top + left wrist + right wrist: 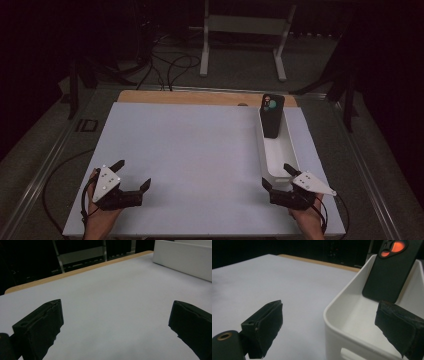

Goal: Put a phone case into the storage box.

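Resting low at the near edge of the desk [200, 150], both grippers are sitting idle with nothing between their jaws. The left gripper [134, 176] is lying at the near left corner with its jaws spread wide over bare white surface, well apart from everything else. The right gripper [280, 176] is holding its jaws wide too, and they are straddling the near end of the long white bin [292, 150]; in the right gripper view one jaw is standing outside the bin's wall [337, 322] and the other over its inside.

The dark phone case [272, 116] is leaning upright against the far end of the bin, its camera cutout uppermost, with the bin floor in front of it lying bare.

Risks noted, as judgement:
- The right jaws are sitting so near the bin rim that a forward reach is likely to catch the near wall and shove the light bin along the desk.
- The case is leaning, not seated. A knock on the bin, or a jaw touching its top edge first, could be tipping it flat onto the bin floor, where a grip is harder.
- The bin walls are narrowing the approach; wide jaws may be jamming against them before closing.
- The case's smooth faces could be slipping from a shallow pinch.
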